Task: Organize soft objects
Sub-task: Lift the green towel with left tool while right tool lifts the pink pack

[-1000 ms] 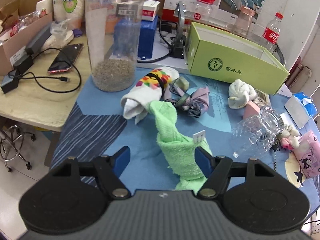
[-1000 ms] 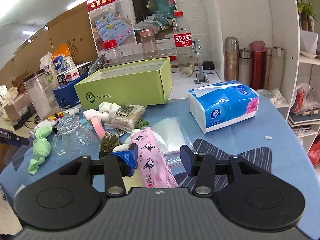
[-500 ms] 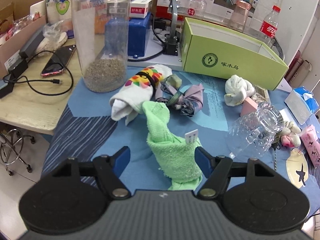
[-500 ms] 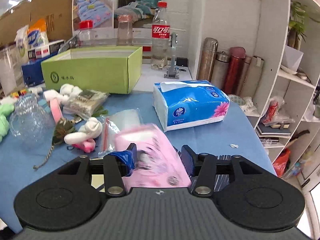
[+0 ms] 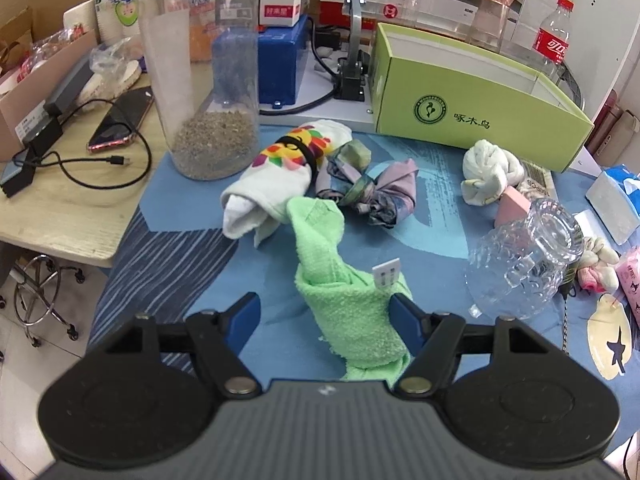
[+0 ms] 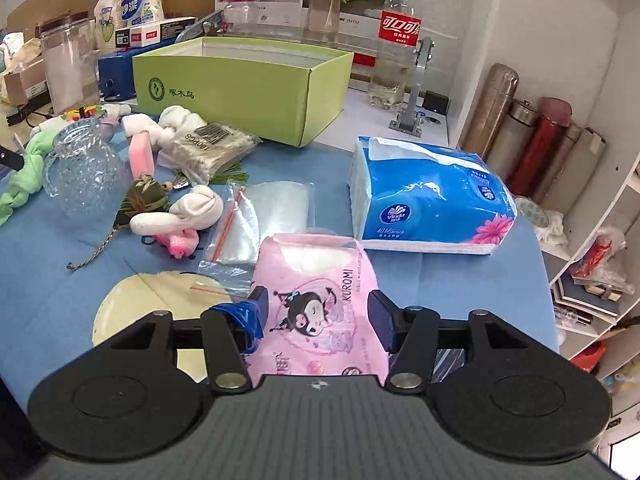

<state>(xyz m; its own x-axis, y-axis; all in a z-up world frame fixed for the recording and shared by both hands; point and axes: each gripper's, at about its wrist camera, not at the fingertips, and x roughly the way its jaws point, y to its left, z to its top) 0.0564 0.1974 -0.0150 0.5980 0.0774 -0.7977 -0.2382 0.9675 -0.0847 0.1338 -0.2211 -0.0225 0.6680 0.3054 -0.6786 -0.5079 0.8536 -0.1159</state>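
Observation:
My left gripper (image 5: pixel 325 314) is open around the near end of a rolled green towel (image 5: pixel 344 292) that lies on the blue cloth. Beyond it lie a white sock roll with a colourful print (image 5: pixel 276 172), a grey-purple fabric bundle (image 5: pixel 372 188) and a white knotted cloth (image 5: pixel 490 176). My right gripper (image 6: pixel 316 314) is shut on a pink Kuromi tissue pack (image 6: pixel 316 296) and holds it above the table. The open green box (image 6: pixel 244 84) stands at the back; it also shows in the left wrist view (image 5: pixel 472 104).
A glass jug (image 5: pixel 524 256) lies on its side right of the towel. A tall clear jar (image 5: pixel 200 68) stands at the back left. A blue tissue pack (image 6: pixel 428 196), a zip bag (image 6: pixel 264 216), cotton swabs (image 6: pixel 208 148) and a small plush (image 6: pixel 180 220) lie near the right gripper.
My right gripper has lifted the pink tissue pack off the table and swung right, then back towards the box. My left gripper has edged forward along the green towel.

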